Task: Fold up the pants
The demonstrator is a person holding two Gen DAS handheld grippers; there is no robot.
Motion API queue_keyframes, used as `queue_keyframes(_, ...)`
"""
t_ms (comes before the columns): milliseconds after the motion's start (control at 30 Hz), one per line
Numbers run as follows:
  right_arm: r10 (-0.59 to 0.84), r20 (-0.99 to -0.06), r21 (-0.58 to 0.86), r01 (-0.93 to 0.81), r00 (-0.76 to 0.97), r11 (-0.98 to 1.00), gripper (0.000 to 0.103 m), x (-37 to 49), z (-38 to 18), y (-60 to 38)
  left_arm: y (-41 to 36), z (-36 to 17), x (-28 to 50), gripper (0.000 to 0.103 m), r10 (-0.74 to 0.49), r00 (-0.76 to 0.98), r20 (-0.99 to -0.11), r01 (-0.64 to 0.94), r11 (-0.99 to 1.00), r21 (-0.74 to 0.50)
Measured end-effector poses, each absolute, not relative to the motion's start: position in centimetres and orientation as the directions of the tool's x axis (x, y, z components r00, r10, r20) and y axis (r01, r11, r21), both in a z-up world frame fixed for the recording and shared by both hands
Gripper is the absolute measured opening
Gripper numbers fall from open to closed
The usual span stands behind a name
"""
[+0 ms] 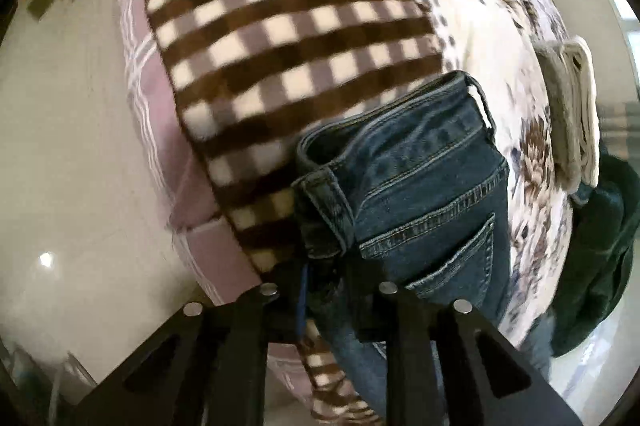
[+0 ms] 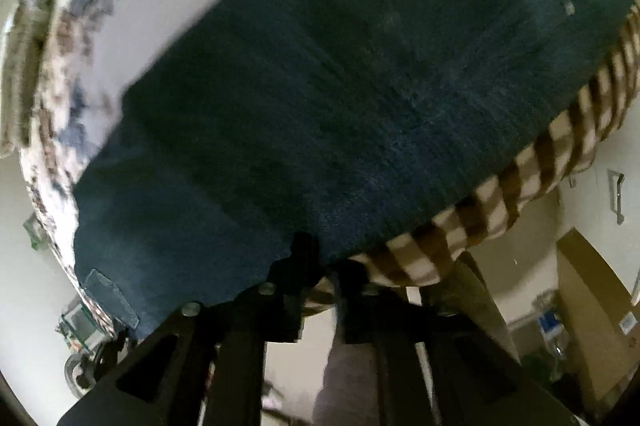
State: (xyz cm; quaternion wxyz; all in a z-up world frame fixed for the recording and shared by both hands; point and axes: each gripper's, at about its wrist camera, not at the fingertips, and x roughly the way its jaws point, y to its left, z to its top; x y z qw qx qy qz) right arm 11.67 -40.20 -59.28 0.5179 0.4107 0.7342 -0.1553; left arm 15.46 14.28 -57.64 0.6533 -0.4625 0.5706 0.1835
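Dark blue jeans (image 1: 432, 193) lie on a bed, waistband and a back pocket facing up, partly on a brown-and-cream checked blanket (image 1: 280, 37). My left gripper (image 1: 324, 278) is at the waistband's near corner. Its fingers stand slightly apart with denim lying between them, not visibly pinched. In the right wrist view the jeans (image 2: 340, 97) fill the frame as a blurred dark blue sheet. My right gripper (image 2: 324, 274) sits at their near edge, next to the checked blanket (image 2: 520, 177). Its fingers are apart, and pale floor shows through the gap.
A floral white bedspread (image 1: 480, 9) covers the bed. A folded grey and cream stack (image 1: 572, 113) lies at its right side, with a dark green garment (image 1: 600, 246) below it. The bed's pink side (image 1: 160, 129) drops to pale floor. Cardboard boxes (image 2: 592, 306) stand on the floor.
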Motion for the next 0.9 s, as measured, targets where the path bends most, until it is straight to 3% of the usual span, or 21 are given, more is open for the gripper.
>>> queue_keyframes(33, 0.451, -0.882, 0.206, 0.750, -0.135, 0.628, 0.036, 12.0, -58.7, -40.2, 14.2, -56.9, 15.5, 0.022, -0.283, 0.265, -0.922, -0.764, 0.522, -0.380)
queue_keyframes(100, 0.445, -0.878, 0.231, 0.657, -0.178, 0.718, 0.037, 13.5, -56.3, -39.1, 13.6, -54.5, 15.5, 0.027, -0.243, 0.243, -0.939, -0.737, 0.583, -0.342)
queue_keyframes(133, 0.422, -0.885, 0.235, 0.593, -0.197, 0.770, 0.038, 14.4, -55.1, -38.3, 13.1, -53.4, 15.6, 0.041, -0.215, 0.235, -0.948, -0.721, 0.616, -0.318)
queue_keyframes(167, 0.375, -0.903, 0.226, 0.508, -0.212, 0.831, 0.039, 15.7, -53.6, -37.0, 12.3, -52.5, 15.8, 0.066, -0.192, 0.232, -0.954, -0.698, 0.650, -0.300)
queue_keyframes(233, 0.297, -0.936, 0.220, 0.345, -0.187, 0.912, 0.047, 19.1, -50.9, -34.0, 10.1, -51.2, 16.9, 0.088, -0.161, 0.217, -0.963, -0.634, 0.726, -0.265)
queue_keyframes(400, 0.479, -0.874, 0.454, 0.215, -0.081, 0.865, 0.051, 30.8, -51.4, -27.1, 3.1, -51.6, 21.3, 0.088, -0.147, 0.234, -0.961, -0.439, 0.866, -0.239)
queue_keyframes(533, 0.519, -0.842, 0.497, 0.163, -0.148, 0.852, 0.051, 37.3, -54.8, -22.6, 0.3, -54.0, 24.6, 0.088, -0.116, 0.205, -0.972, -0.372, 0.909, -0.187)
queue_keyframes(667, 0.433, -0.841, 0.411, 0.136, -0.325, 0.901, 0.050, 40.2, -60.0, -19.5, -0.2, -56.6, 24.8, 0.088, -0.069, 0.165, -0.984, -0.319, 0.940, -0.120)
queue_keyframes(767, 0.435, -0.825, 0.403, 0.163, -0.360, 0.900, 0.027, 40.3, -60.8, -19.7, -0.2, -57.2, 24.2, 0.088, -0.048, 0.173, -0.984, -0.263, 0.960, -0.094)
queue_keyframes(800, 0.433, -0.830, 0.400, 0.168, -0.351, 0.901, 0.011, 40.4, -60.4, -20.1, -0.1, -57.2, 23.9, 0.088, -0.043, 0.178, -0.983, -0.252, 0.964, -0.088)
queue_keyframes(900, 0.442, -0.860, 0.405, 0.186, -0.257, 0.895, 0.008, 41.0, -57.7, -21.4, 1.0, -58.0, 23.0, 0.091, -0.039, 0.151, -0.988, -0.270, 0.960, -0.079)
